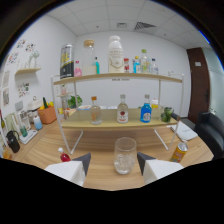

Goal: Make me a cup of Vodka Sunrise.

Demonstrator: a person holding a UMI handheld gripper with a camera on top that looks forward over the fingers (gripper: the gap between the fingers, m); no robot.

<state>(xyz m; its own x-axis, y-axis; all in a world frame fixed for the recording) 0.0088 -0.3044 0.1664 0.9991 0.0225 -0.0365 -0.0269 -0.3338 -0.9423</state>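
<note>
The gripper (pixel 113 161) stands wide, its two fingers spread with nothing pressed between them. Just ahead of the fingertips, centred in the gap, a clear glass mug (pixel 124 155) stands upright on the wooden worktop (pixel 95 145); whether it already sits between the tips or just beyond them is hard to tell. Its long axis is vertical, so a straight forward push should bring the fingers to either side of it. Beside the left finger lies a small red-and-white object (pixel 64 156); off to the right stands a yellow can (pixel 178 152). Beyond the mug, a two-tier shelf (pixel 120 124) carries bottles, among them a clear bottle with a red label (pixel 122 110) directly behind the mug and a blue bottle (pixel 145 111) next to it.
</note>
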